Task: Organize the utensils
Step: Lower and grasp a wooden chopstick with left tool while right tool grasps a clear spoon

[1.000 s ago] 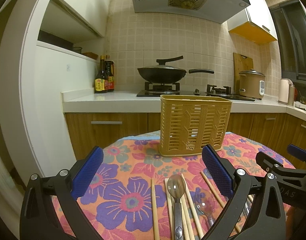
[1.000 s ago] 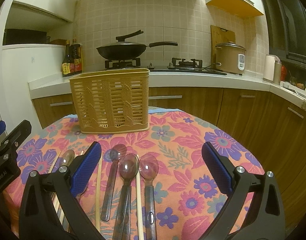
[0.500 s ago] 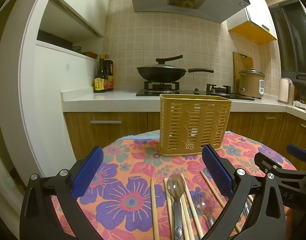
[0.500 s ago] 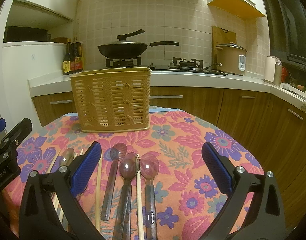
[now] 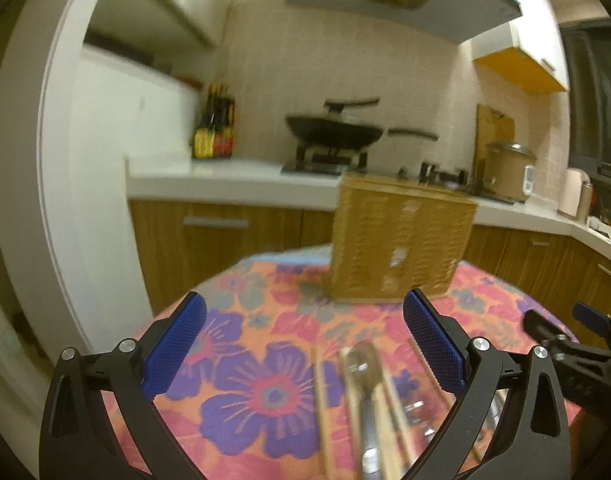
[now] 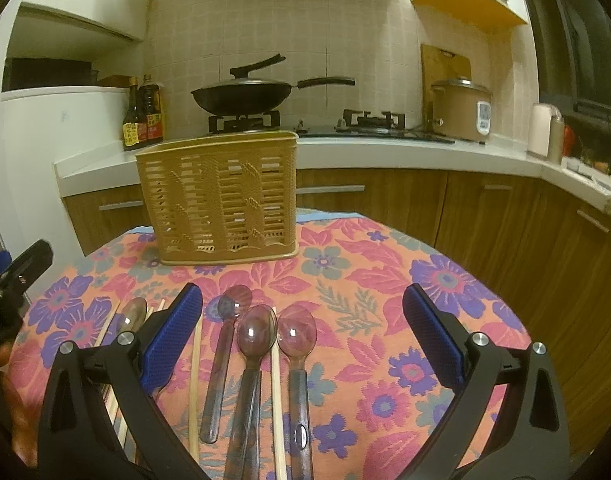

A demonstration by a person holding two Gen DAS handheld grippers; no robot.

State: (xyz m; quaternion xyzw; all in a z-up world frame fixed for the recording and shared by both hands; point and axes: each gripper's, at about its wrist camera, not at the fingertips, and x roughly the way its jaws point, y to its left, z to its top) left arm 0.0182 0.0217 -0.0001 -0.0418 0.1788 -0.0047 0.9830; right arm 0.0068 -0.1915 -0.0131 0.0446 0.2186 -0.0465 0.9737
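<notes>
A round surface (image 6: 457,280) with a flowered cloth is seen, and a kitchen counter with a black pan (image 6: 245,94) stands far behind it. On the far side of the surface a tall yellow basket (image 6: 221,200) is set upright. Nothing can be seen inside it yet.

Near the basket, spoons and chopsticks are laid in a row on the cloth. Three spoons (image 6: 253,344) lie close together in the middle, and one more spoon (image 6: 131,318) lies to the left. Thin chopsticks (image 6: 275,380) are placed between and beside the spoons.

The right gripper (image 6: 301,340) is held over the three spoons. Its blue fingers (image 6: 433,340) are spread wide, and nothing is held by them. The left gripper (image 5: 305,348) is spread wide too and holds nothing.

What has changed is found in the left view. Half a second ago it was sharp, and now it is blurred, and the basket sits more to the right and looks tilted. So the left gripper has just been swung, while the right view is almost the same as before. The left spoon and chopsticks lie between its fingers (image 5: 177,344).

It looks like the first pick is only now being started. Every spoon and chopstick is still to be put in the basket.
</notes>
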